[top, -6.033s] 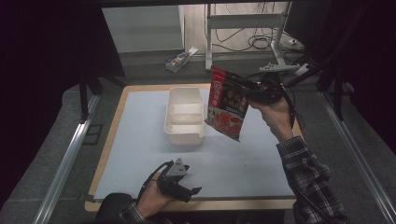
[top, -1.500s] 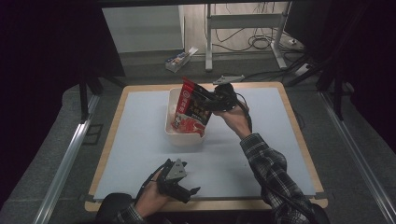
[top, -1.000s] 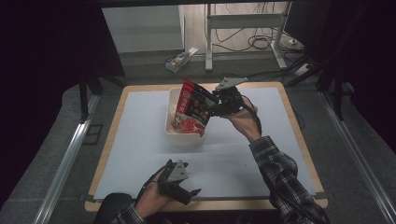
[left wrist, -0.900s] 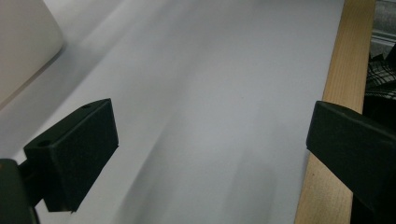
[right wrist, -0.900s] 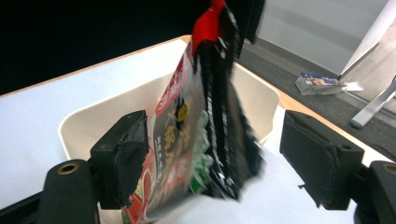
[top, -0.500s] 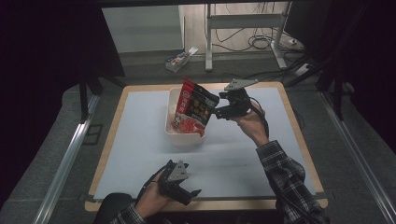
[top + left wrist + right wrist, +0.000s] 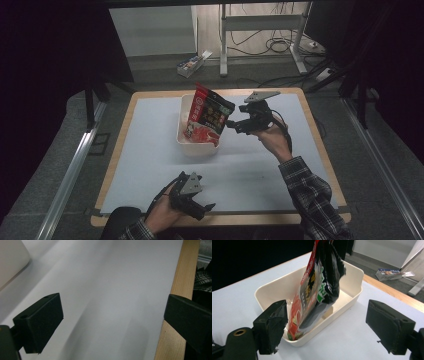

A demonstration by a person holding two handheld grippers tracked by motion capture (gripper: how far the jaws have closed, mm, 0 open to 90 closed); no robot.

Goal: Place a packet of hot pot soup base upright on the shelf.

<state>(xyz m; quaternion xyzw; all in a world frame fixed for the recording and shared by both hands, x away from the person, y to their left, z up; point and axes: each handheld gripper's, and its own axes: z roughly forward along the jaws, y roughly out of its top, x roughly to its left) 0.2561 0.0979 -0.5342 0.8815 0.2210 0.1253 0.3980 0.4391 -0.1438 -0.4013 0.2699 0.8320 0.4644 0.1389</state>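
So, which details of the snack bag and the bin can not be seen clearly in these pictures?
- Red and black foil snack bag: its print is too blurred to read in the right gripper view and too small in the high view.
- White plastic bin: the bag hides much of its floor in the high view.
- Same bin in the left gripper view: the picture's edge cuts off all but a corner.

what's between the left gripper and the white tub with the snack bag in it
Nothing: bare pale mat lies between the left gripper and the tub, seen in the high view.
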